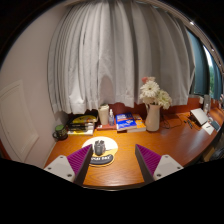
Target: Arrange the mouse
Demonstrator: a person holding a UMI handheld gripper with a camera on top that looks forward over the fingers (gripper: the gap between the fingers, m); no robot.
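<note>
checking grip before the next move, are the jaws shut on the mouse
No, the mouse sits on its round mat between the open gripper jaws, with a gap at each side.

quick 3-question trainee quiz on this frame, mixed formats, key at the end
1. True or false: the gripper has its fingers shut on the mouse.
2. The mouse lies on a: A) round mouse pad B) book C) laptop
3. Fill in: beyond the fingers, the vase holds white ____.

Key: 1 false, the fingers are open, with the mouse resting on the pad between and just ahead of them; 2 A; 3 flowers.
</note>
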